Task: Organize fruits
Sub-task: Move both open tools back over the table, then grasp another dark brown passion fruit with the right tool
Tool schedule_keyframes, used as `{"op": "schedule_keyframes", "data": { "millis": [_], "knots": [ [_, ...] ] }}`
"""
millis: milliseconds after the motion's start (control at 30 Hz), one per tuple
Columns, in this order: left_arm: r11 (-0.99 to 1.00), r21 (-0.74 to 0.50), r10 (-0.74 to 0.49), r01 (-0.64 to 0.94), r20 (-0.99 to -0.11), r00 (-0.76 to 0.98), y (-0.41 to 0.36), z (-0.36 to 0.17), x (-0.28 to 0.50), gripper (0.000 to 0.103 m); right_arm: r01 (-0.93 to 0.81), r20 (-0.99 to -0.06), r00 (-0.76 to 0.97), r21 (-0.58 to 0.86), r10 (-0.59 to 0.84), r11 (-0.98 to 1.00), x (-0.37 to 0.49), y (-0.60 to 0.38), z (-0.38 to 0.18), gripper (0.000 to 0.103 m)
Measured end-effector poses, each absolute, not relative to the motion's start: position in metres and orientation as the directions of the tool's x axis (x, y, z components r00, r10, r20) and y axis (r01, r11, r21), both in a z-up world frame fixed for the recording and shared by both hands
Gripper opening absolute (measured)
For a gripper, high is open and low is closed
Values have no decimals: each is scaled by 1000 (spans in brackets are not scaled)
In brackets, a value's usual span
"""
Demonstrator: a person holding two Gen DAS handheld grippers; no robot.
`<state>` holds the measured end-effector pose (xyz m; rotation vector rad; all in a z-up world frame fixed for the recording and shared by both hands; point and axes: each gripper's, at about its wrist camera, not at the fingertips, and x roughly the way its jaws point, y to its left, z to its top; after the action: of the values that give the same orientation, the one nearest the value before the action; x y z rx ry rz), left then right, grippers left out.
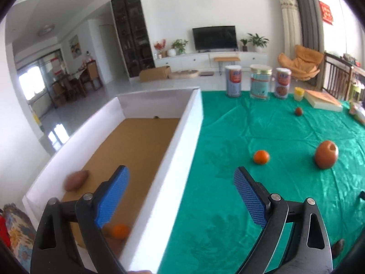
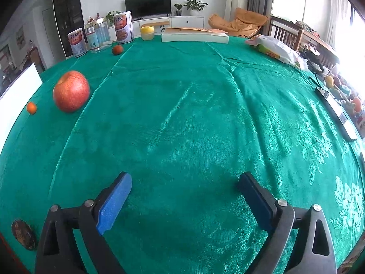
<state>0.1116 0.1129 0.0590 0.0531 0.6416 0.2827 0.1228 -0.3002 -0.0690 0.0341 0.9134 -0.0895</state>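
So both tools gape empty: left tool [image 1: 181, 199] straddles the box [image 1: 159, 182] wall, right tool [image 2: 184, 202] over bare tabletop [image 2: 194, 114]. We judge the orange [image 1: 261, 157] next, ahead-right of the left tool; apple [image 2: 71, 91] beyond.

One apple [image 2: 71, 90], two small oranges [image 1: 261, 157] [image 1: 120, 230], one sweet potato [image 1: 76, 180] in the box, two tins [image 2: 77, 42] [image 2: 123, 27], one glass jar [image 2: 98, 36], one book [image 2: 195, 36].
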Motion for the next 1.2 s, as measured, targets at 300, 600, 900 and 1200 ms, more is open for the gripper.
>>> {"op": "schedule_keyframes", "data": {
  "millis": [300,600,900,1200],
  "knots": [
    [998,-62,-36,-20,-785,619,47,-38,136,96,99,-793,606,-6,-65,995,123,-301,-69,97],
    [998,4,40,-60,-798,601,54,-64,161,98,100,-794,605,-7,-66,995,123,-300,-69,97],
    [999,3,35,-54,-805,593,57,-69,166,102,38,-738,674,54,15,998,107,-296,-58,98],
    [999,2,33,-53,-805,592,56,-69,168,102,-546,-697,548,121,462,829,21,-155,-45,96]
  ]
}}
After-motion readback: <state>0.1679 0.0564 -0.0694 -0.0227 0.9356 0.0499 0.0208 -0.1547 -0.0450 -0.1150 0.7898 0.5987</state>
